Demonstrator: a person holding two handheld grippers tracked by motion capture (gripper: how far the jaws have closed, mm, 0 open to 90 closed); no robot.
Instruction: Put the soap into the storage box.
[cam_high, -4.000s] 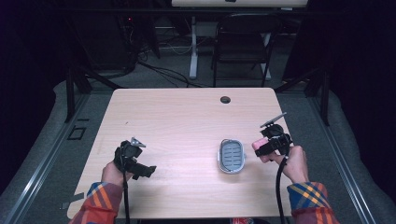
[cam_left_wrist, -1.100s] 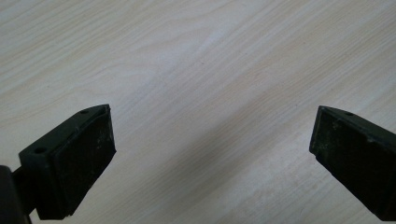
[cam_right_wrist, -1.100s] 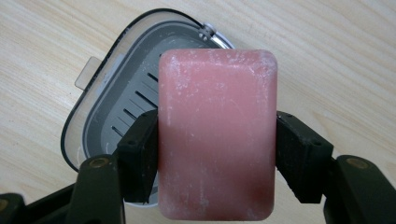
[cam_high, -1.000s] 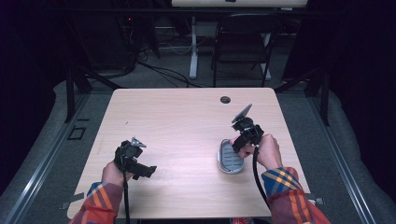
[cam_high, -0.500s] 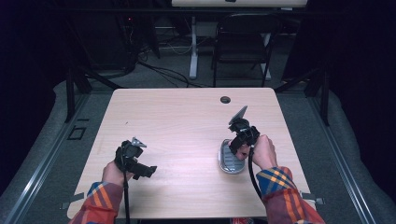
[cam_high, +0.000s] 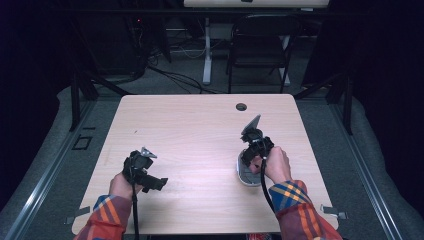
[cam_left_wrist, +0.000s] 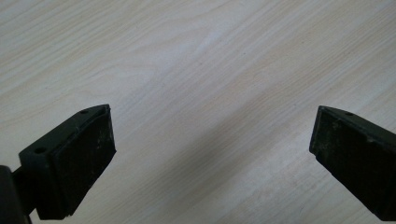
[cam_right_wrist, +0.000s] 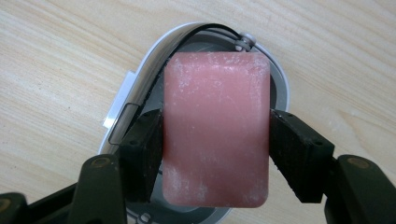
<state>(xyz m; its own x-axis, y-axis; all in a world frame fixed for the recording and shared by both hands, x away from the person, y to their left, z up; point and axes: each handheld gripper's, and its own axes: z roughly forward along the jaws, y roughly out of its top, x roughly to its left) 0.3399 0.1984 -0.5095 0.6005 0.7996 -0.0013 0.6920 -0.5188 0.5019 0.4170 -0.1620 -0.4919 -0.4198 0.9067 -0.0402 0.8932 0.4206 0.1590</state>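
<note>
Soap bar held above its dish

At the left, the left gripper (cam_high: 150, 181) is kept low over the bare counter (cam_high: 190, 130), jaws spread wide and empty, seemingly parked out of the way. At the right, the pink soap bar (cam_right_wrist: 215, 128) is pinched across its short sides by the right gripper (cam_right_wrist: 215, 154), directly over the white soap dish (cam_right_wrist: 123, 102), probably for lowering in. Its long axis is seen running along the dish's length, away from the gripper.

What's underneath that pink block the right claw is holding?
Under the pink soap bar, clamped in the right gripper, sits a white oval soap dish on the wooden table. Its rim and some dark inner part show; the bar covers the dish's middle.
</note>
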